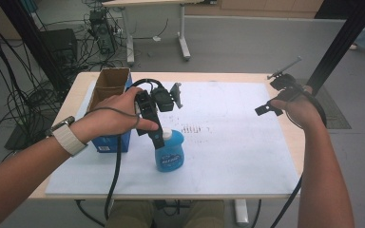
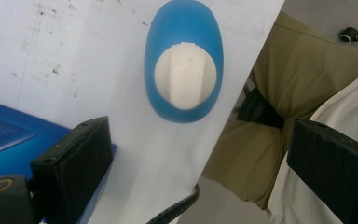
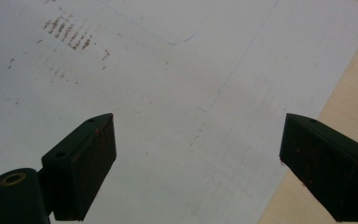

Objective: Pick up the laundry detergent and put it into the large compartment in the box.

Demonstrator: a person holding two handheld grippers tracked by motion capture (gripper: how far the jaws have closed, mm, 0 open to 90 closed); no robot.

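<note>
The person's forearms are seen entering from the near edge of the high view. The left gripper (image 1: 159,135) is held directly above a blue bottle (image 1: 169,151) with a white cap (image 2: 185,76), which stands upright on the white sheet (image 1: 237,156) covering the surface, near its near edge and just right of a blue cardboard box (image 1: 108,90). In the left gripper view the fingers (image 2: 74,163) are set wide apart, nothing is held between them, and the bottle is viewed from above, centred ahead of the gap. The right gripper (image 1: 278,97) is held well apart, over the right edge of the surface; its fingers (image 3: 81,163) are likewise spread, with bare sheet beneath them.

The step in hand is judged to be the approach to the bottle, with no grasp yet made. The next move is judged to call for a straight descent of the left gripper until the fingers flank the bottle's neck or body, followed by closure. Care is advised, since an off-centre contact could tip the bottle.
</note>
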